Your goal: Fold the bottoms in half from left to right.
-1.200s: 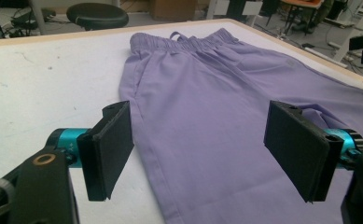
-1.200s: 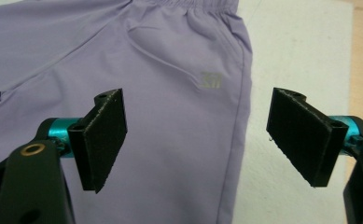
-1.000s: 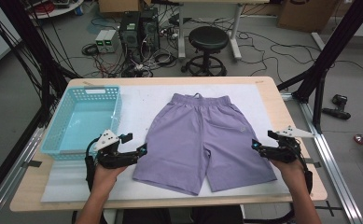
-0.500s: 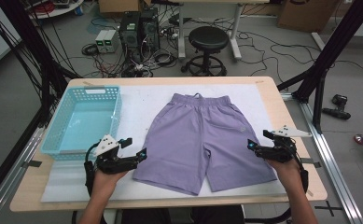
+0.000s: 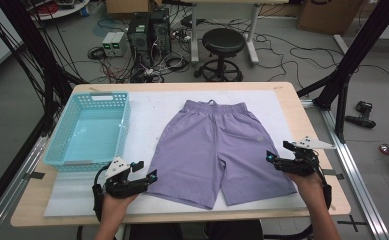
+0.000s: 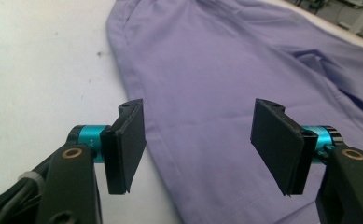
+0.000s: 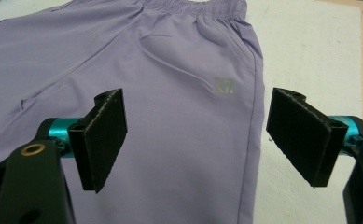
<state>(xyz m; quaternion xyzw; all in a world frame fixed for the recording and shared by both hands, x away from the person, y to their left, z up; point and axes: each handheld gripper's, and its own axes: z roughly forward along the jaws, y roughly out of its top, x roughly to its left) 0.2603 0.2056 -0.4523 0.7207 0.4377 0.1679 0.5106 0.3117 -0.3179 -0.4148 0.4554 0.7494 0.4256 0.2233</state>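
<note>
The purple shorts lie flat on the white mat of the desk. The left tool, its jaws spread but just closing a little, stands over the left leg hem. The right tool, spread wide, hovers at the right leg's outer edge.

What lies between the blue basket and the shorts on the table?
Nothing: in the high view the stretch between the basket and the shorts is bare white mat.
</note>
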